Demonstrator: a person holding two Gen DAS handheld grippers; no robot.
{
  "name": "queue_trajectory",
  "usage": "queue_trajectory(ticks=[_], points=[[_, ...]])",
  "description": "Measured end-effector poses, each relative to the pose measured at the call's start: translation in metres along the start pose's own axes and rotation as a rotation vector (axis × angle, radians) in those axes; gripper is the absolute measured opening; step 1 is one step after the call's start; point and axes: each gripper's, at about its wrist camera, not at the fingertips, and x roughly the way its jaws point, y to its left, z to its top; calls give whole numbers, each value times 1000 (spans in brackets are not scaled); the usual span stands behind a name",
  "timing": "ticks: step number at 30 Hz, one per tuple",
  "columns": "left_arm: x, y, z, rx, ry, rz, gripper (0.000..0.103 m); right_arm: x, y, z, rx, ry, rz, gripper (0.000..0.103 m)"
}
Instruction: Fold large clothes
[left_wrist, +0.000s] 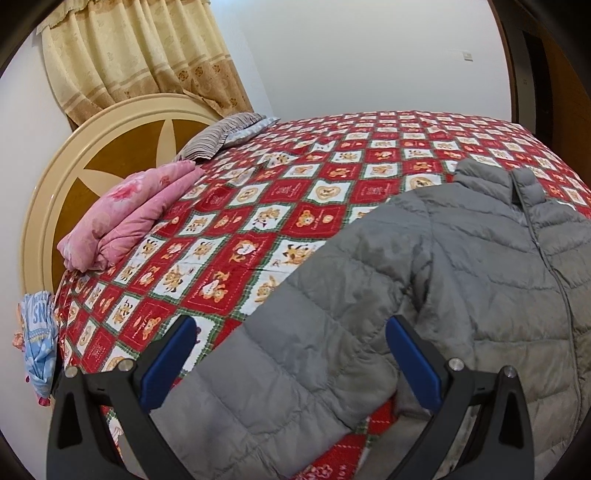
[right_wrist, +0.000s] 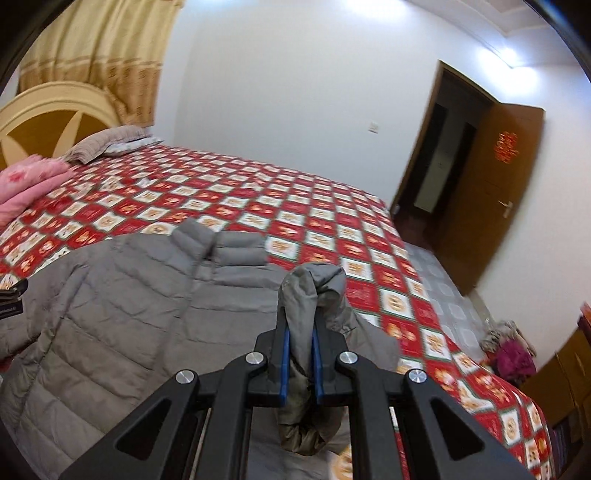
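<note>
While your right hand-held gripper (right_wrist: 300, 332) is clenched on a bunched fold of the grey puffer jacket (right_wrist: 129, 295), lifting it above the bed (right_wrist: 332, 206), your left hand-held gripper (left_wrist: 291, 332) stands released, its fingers straddling one sleeve (left_wrist: 295, 350) without pressing it. You have one jacket and two hand-held grippers. The jacket lies spread front-up on the red patterned bedspread, collar (left_wrist: 517, 184) pointing toward the far wall, its zipper line running away from you.
</note>
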Motion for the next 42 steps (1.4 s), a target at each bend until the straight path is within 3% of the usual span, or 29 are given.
queue_trajectory(ticks=[12, 21, 22, 23, 24, 25, 26, 32, 37, 39, 42], points=[[16, 11, 2, -19, 26, 9, 103, 52, 117, -8, -73, 28, 148, 9], [17, 13, 4, -2, 34, 36, 103, 69, 173, -28, -77, 51, 299, 10], [17, 13, 5, -2, 33, 38, 103, 69, 176, -30, -82, 54, 326, 13], [16, 13, 6, -2, 33, 38, 103, 68, 178, -32, -89, 64, 352, 26], [15, 12, 9, -4, 31, 42, 103, 68, 180, -35, -99, 82, 386, 50], [14, 11, 10, -5, 30, 43, 103, 64, 182, -39, -115, 102, 431, 62], [12, 10, 13, -5, 28, 41, 103, 59, 182, -42, -123, 99, 446, 69], [-9, -19, 30, 16, -8, -6, 103, 15, 142, -59, -111, 84, 504, 69], [-30, -63, 38, 39, -20, -117, 103, -1, 89, -85, -65, 107, 418, 70], [-37, -99, 38, 93, -7, -204, 103, 2, 72, -96, -50, 136, 366, 70], [-31, -143, 34, 166, 23, -241, 103, 8, 53, -111, -21, 172, 312, 70]])
